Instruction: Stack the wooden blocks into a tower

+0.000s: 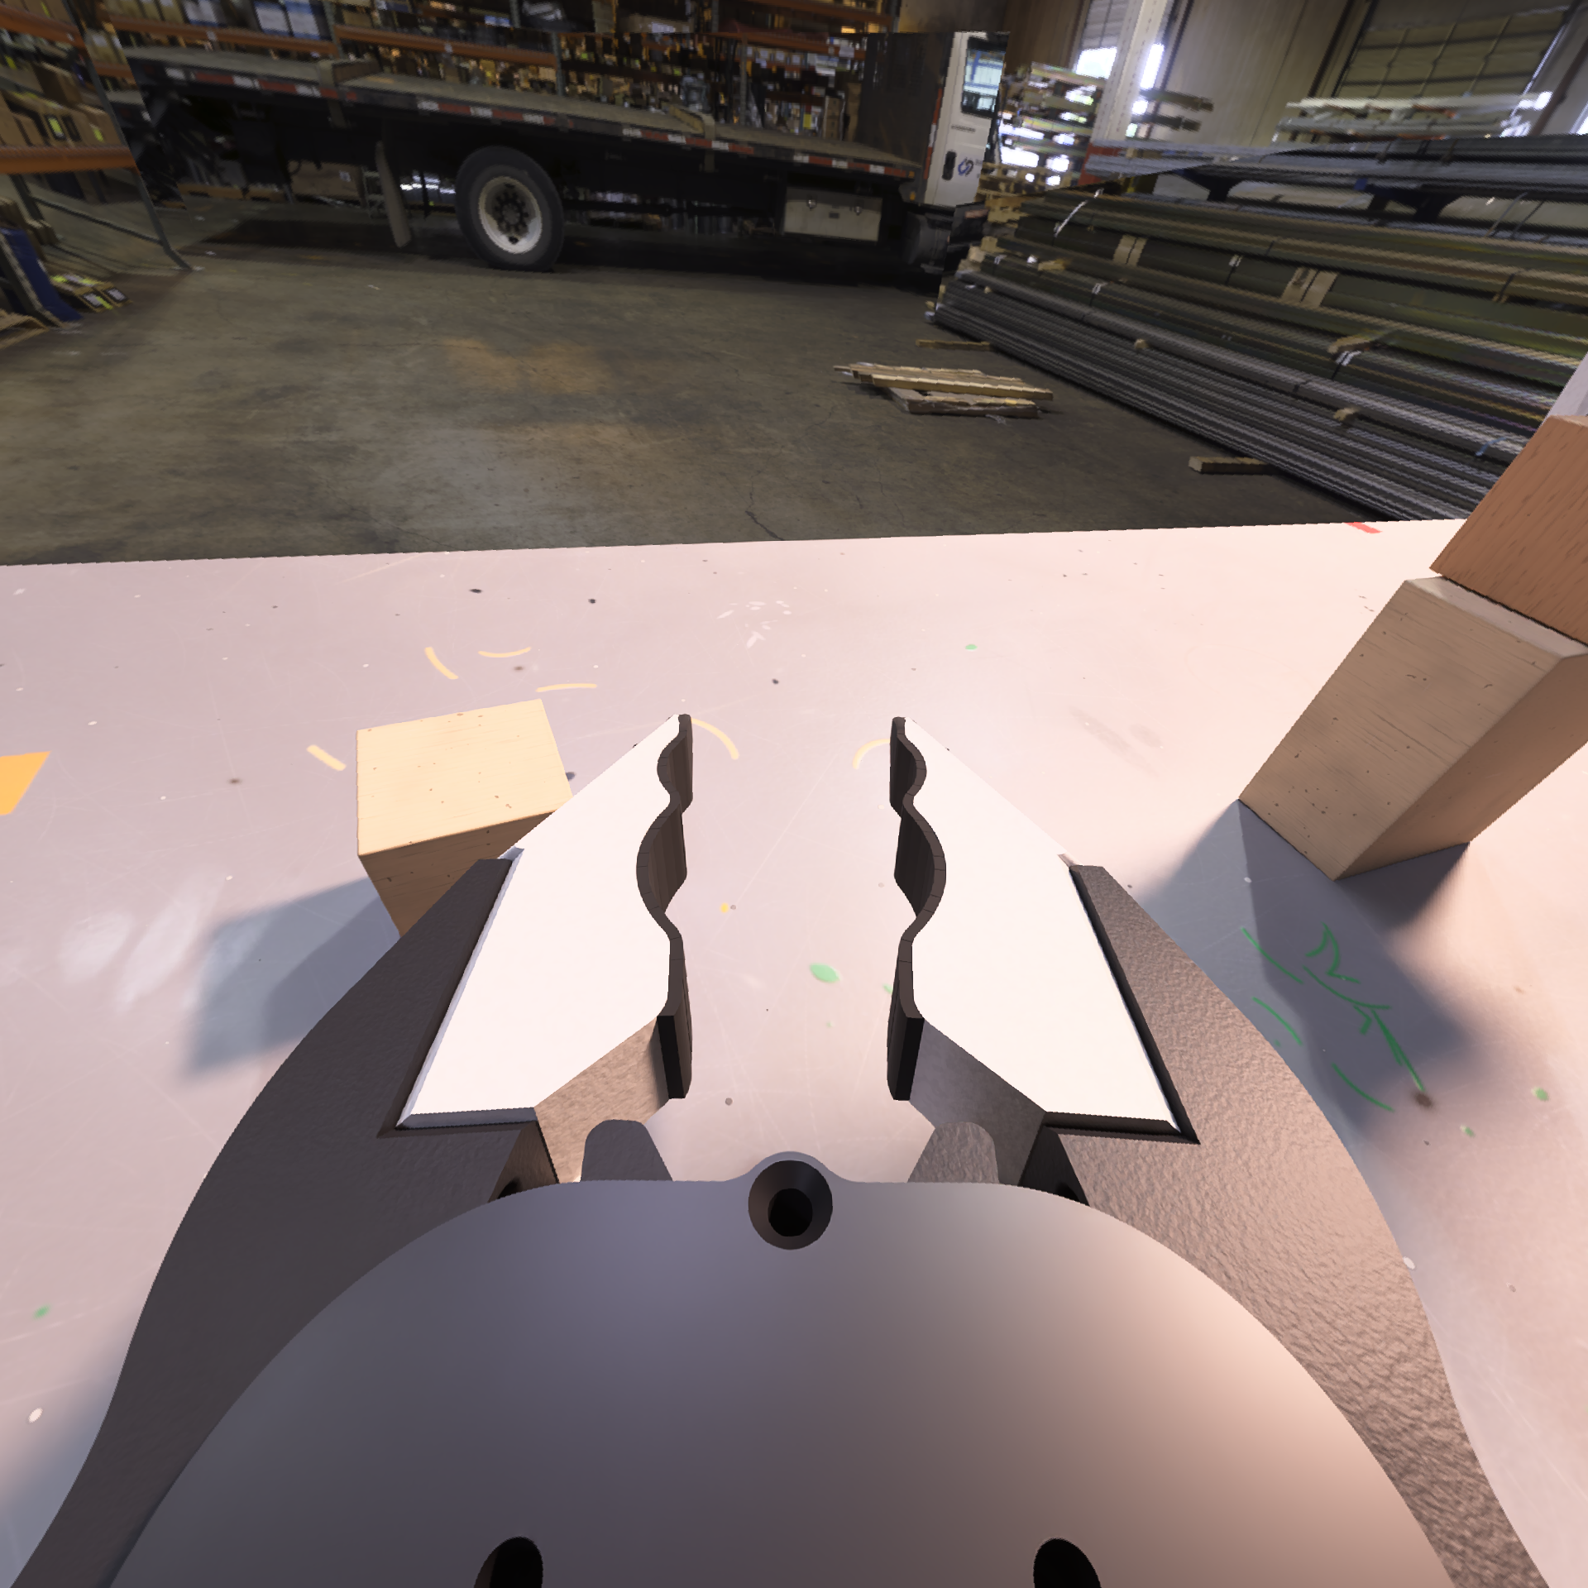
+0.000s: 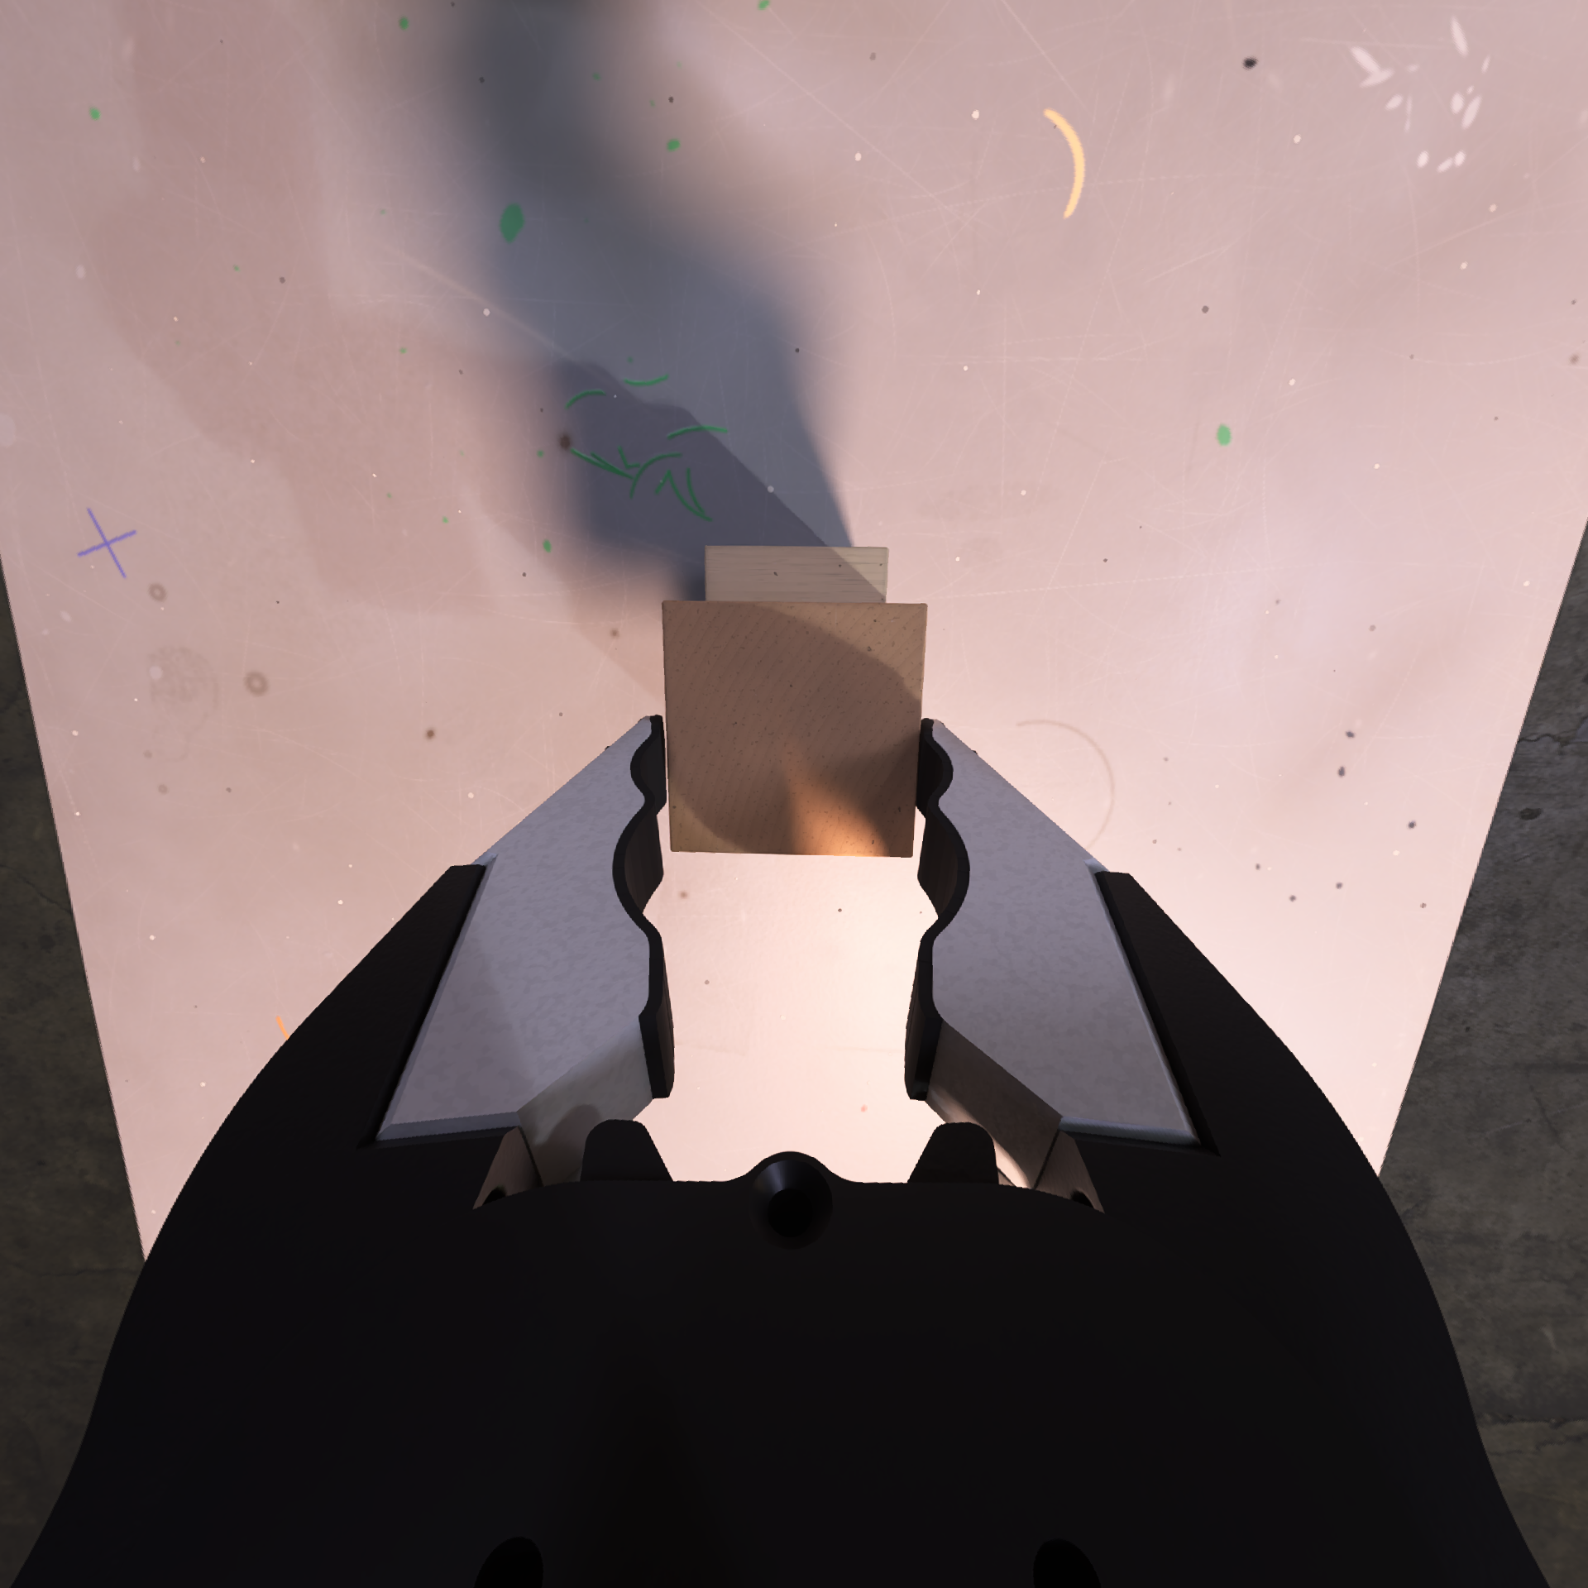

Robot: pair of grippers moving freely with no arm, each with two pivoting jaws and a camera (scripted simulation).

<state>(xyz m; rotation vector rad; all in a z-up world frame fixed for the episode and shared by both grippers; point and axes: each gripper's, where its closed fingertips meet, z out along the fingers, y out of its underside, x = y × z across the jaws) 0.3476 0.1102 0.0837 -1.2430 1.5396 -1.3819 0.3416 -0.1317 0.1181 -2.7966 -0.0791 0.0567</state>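
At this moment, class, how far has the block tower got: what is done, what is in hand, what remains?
Done: a pale base block stands on the table. In hand: the right gripper grips a browner block on or just above that base; contact is unclear. Left: release it, then add the loose block beside the open, empty left gripper.

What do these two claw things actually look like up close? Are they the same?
Same shape, different look. The left gripper has a smooth grey rounded body with rough-textured grey arms, bright white wedge-shaped fingers and dark wavy inner pads. The right gripper has a near-black body and duller grey-white fingers with the same wavy dark pads. Each body has a round hole at the centre. No cables or markings are visible.
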